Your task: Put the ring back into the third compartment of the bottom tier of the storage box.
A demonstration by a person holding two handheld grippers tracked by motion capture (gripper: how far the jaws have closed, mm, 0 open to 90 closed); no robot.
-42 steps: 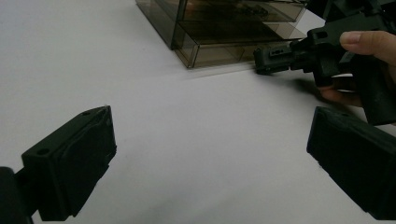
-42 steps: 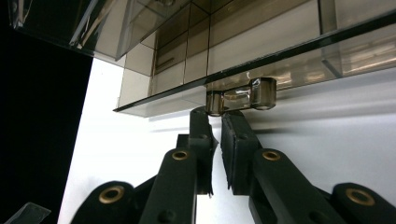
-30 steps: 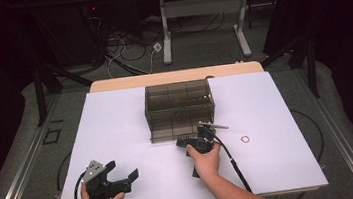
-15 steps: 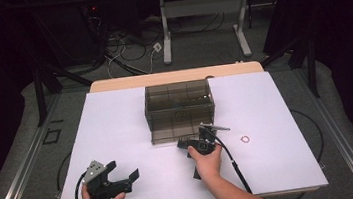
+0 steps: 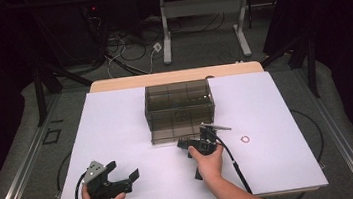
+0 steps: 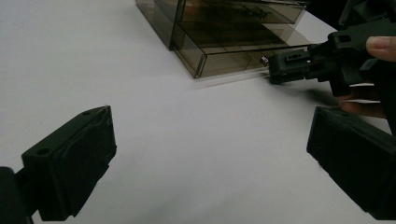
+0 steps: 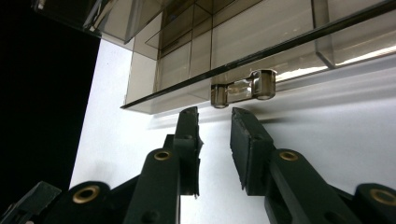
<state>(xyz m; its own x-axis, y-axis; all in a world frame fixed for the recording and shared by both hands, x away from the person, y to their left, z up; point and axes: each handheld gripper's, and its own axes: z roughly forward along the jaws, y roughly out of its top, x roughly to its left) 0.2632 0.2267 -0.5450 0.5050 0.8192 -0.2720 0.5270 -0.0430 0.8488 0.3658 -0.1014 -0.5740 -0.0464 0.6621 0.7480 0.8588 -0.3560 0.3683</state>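
A smoked clear drawer box (image 5: 179,101) stands mid-table with its bottom drawer (image 5: 175,132) pulled out toward me. In the right gripper view the drawer's small clear handle (image 7: 243,91) sits just past the tips of my right gripper (image 7: 215,114). Its jaws have just been opening; they stand slightly apart, with nothing pressed between them. From above, the right gripper (image 5: 185,142) lies level at the drawer front. My left gripper (image 5: 122,170) rests near the front left, open and holding nothing (image 6: 210,158).
A small pink ring (image 5: 245,138) lies on the white table (image 5: 275,103) to the right of my right hand. A cable (image 5: 235,166) trails from the right gripper toward the table's front edge.
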